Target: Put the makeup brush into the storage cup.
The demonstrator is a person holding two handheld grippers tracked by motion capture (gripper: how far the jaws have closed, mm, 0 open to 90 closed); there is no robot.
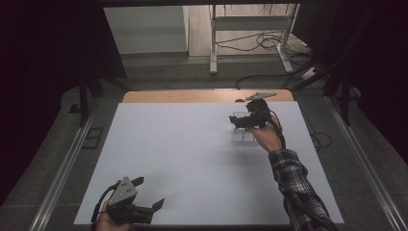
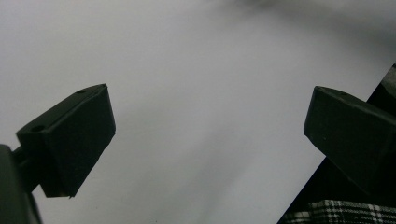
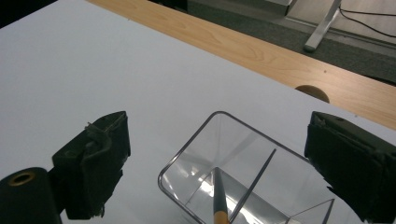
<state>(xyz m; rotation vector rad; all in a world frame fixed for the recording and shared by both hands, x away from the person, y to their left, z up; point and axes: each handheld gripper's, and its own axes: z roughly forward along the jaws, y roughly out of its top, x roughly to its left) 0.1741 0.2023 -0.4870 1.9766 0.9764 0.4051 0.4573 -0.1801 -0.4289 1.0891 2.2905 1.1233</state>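
R gripper [image 3: 217, 154] wide over clear box [image 3: 243, 177] w/ pencil [image 3: 218, 198], prob. inside; L gripper [image 2: 208, 135] wide, empty.

looks like a lab or test room; dark curtains on both sides, floor rails [image 1: 62, 168], loose cables [image 1: 262, 41], a metal stand [image 1: 250, 29], white-topped table [image 1: 192, 159]

obstacle: clear holder [image 3: 243, 172] far right | free: rest of white table [image 1: 192, 159]

A clear container [image 3: 243, 172] stands on the bench [image 1: 192, 159] at its far right, a pencil [image 3: 219, 198] inside it; the left gripper [image 1: 144, 204] sits near left.
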